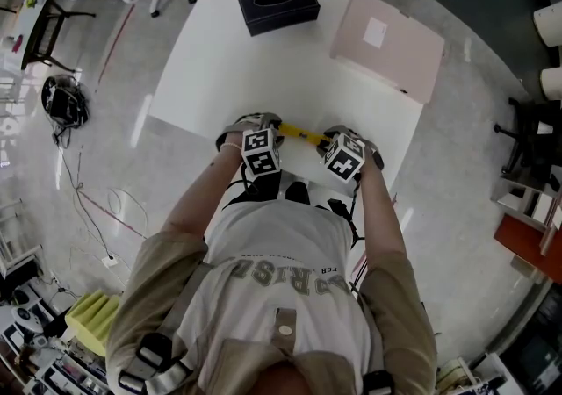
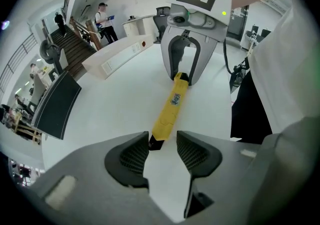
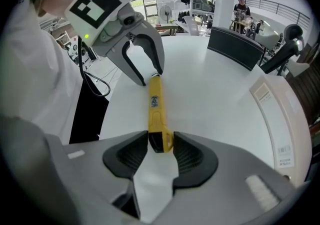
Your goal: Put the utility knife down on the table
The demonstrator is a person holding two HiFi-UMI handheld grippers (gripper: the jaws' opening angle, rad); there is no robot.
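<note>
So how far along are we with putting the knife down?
Looks done: the left gripper stands open around one end of the knife, so that side is free. In hand: the right gripper clamps the other end, low over the table. Left: settle it flat, if it isn't already, and open the right gripper.

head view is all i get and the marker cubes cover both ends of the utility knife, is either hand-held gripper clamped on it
observer: Yes. In the right gripper view, the right hand-held gripper has both pads pressed on the yellow end of the utility knife.
operator: and the left one
observer: The left hand-held gripper is open. In its own view, the knife's dark end sits between the jaws, close to one pad, with a clear gap to the other.
</note>
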